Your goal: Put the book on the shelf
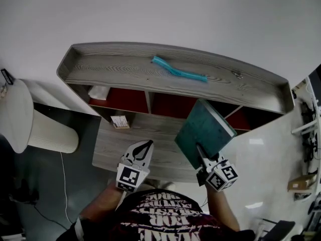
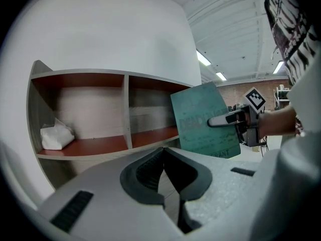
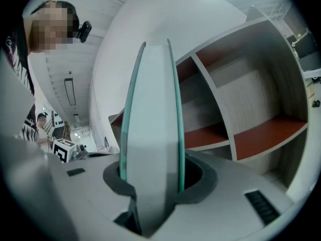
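Teal book (image 1: 205, 132) aloft and tilted, just in front of the shelf (image 1: 150, 74), not yet in it.

My right gripper (image 1: 202, 153) has its fingers clenched on the book's near lower edge only, so the weight out beyond them could swing or slip it as I push in. Its far corner sits close to the right divider (image 1: 233, 112) and may knock against it. My left gripper (image 1: 146, 147), fingers closed on nothing, is off to the left and steadies nothing.
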`<control>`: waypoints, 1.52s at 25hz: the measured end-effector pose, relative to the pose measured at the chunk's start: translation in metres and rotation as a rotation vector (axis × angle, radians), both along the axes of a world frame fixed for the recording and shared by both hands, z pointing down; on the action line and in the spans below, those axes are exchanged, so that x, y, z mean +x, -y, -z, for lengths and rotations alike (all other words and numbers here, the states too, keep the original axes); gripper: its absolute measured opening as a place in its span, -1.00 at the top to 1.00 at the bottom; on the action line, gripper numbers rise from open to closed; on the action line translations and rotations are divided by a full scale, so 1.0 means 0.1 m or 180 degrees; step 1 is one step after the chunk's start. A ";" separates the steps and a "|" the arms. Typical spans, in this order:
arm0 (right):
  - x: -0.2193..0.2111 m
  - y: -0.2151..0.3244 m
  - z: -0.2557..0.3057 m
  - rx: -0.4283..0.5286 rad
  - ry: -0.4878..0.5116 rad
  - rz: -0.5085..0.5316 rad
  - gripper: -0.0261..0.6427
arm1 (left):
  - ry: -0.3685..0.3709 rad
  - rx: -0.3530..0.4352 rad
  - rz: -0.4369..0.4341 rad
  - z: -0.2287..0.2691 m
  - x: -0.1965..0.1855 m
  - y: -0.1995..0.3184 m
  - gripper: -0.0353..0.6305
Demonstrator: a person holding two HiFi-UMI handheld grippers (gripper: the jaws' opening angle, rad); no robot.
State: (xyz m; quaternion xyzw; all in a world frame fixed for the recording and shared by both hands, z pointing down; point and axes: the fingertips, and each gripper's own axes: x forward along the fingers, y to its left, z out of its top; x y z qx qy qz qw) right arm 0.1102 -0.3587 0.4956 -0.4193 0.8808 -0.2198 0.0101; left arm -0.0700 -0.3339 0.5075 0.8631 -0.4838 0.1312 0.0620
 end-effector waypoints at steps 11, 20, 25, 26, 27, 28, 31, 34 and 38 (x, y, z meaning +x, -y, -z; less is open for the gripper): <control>-0.02 0.17 -0.04 -0.0162 0.0248 -0.0111 0.44 | -0.0016 -0.0106 -0.0213 -0.10 0.15 0.06 0.88; 0.03 0.31 -0.05 -0.0297 0.0515 -0.0258 0.44 | -0.0027 -0.0235 -0.0457 -0.26 0.38 0.07 0.88; -0.01 0.37 -0.03 -0.0312 0.0559 -0.0253 0.44 | 0.0002 -0.0275 -0.0554 -0.34 0.45 0.14 0.88; -0.02 0.38 -0.02 -0.0308 0.0573 -0.0247 0.44 | 0.0005 -0.0289 -0.0565 -0.36 0.46 0.16 0.88; -0.03 0.39 0.00 -0.0304 0.0593 -0.0246 0.44 | 0.0009 -0.0300 -0.0575 -0.38 0.47 0.18 0.88; -0.04 0.40 0.01 -0.0300 0.0620 -0.0249 0.44 | 0.0014 -0.0306 -0.0585 -0.39 0.47 0.20 0.88; -0.06 0.44 0.05 -0.0315 0.0736 -0.0253 0.44 | 0.0039 -0.0327 -0.0600 -0.44 0.49 0.25 0.88; -0.08 0.49 0.06 -0.0401 0.0917 -0.0236 0.44 | 0.0069 -0.0341 -0.0620 -0.47 0.52 0.30 0.88; -0.11 0.53 0.05 -0.0510 0.1114 -0.0234 0.44 | 0.0104 -0.0370 -0.0644 -0.55 0.56 0.38 0.88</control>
